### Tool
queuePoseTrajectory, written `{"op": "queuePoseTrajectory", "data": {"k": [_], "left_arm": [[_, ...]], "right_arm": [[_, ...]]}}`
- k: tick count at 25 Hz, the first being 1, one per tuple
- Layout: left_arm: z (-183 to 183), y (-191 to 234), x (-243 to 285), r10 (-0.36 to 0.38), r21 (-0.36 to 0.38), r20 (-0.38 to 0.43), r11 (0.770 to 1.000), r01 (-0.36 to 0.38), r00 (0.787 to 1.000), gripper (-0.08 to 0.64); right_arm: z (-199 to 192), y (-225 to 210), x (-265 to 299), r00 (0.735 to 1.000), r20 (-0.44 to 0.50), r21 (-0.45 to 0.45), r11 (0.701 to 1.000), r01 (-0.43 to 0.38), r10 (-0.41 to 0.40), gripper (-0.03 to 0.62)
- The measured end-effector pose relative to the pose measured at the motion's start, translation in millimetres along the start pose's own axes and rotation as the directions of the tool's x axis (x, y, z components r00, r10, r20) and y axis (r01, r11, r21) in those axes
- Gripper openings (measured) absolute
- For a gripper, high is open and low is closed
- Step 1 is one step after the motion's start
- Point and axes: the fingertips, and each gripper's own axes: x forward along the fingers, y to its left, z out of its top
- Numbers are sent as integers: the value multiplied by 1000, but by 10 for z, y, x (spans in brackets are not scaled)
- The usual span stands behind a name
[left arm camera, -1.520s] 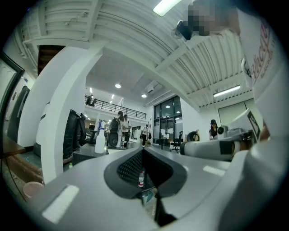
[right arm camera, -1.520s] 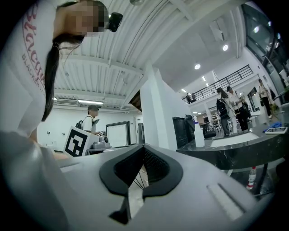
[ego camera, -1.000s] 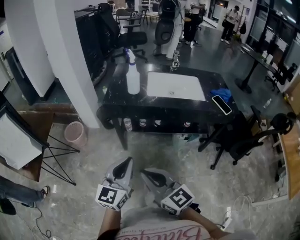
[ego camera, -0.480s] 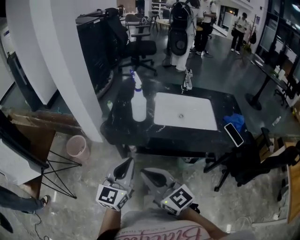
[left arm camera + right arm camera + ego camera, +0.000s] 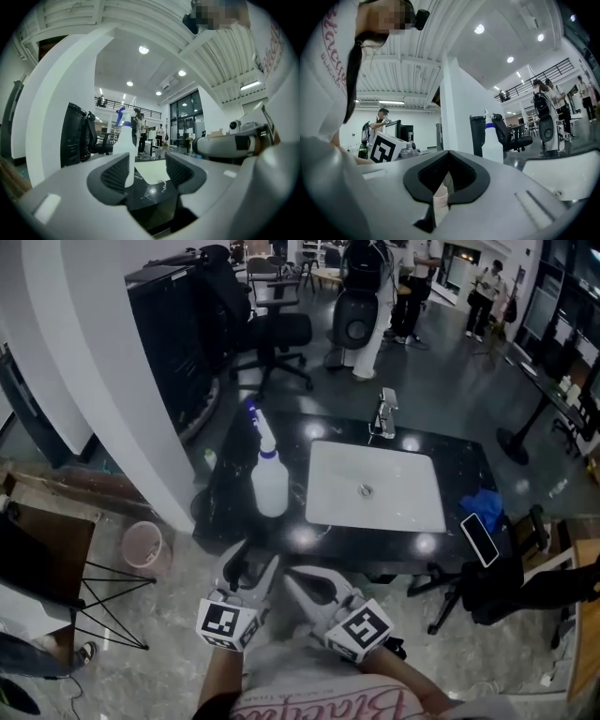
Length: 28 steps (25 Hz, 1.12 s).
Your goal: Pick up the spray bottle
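Observation:
A white spray bottle [image 5: 270,484] with a blue trigger head stands upright on the black counter [image 5: 234,502], just left of the white sink basin [image 5: 375,488]. Both grippers are held level in front of the counter's near edge, well short of the bottle. My left gripper [image 5: 251,563] has its jaws opening, with nothing between them. In the left gripper view the bottle [image 5: 124,140] shows far off, past the left gripper [image 5: 147,165]. My right gripper [image 5: 292,577] is shut and empty. The right gripper view shows the right gripper [image 5: 448,154] with tips meeting and the bottle [image 5: 491,140] beyond.
A faucet [image 5: 386,413] stands behind the basin. A phone [image 5: 480,540] and a blue cloth [image 5: 483,504] lie at the counter's right end. A white pillar [image 5: 122,362] and pink bin [image 5: 142,545] are left of the counter, a black chair [image 5: 525,587] right.
The counter and bottle have come closer as both grippers moved toward them. The left gripper's jaws have parted from shut; the right gripper's stay closed.

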Motion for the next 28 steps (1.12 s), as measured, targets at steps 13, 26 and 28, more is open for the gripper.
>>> {"op": "queuePoseTrajectory", "data": {"k": [13, 26, 28], "left_arm": [[-318, 593, 866, 53, 31, -78, 998, -51, 996, 589], [-626, 739, 1699, -89, 27, -171, 995, 95, 981, 582], [-610, 692, 1747, -129, 27, -171, 990, 136, 977, 577]], "right_arm": [[103, -671, 431, 999, -1, 1, 999, 42, -42, -8], [84, -1167, 577, 989, -8, -22, 989, 147, -147, -8], [98, -1189, 598, 988, -10, -13, 988, 156, -156, -8]]}}
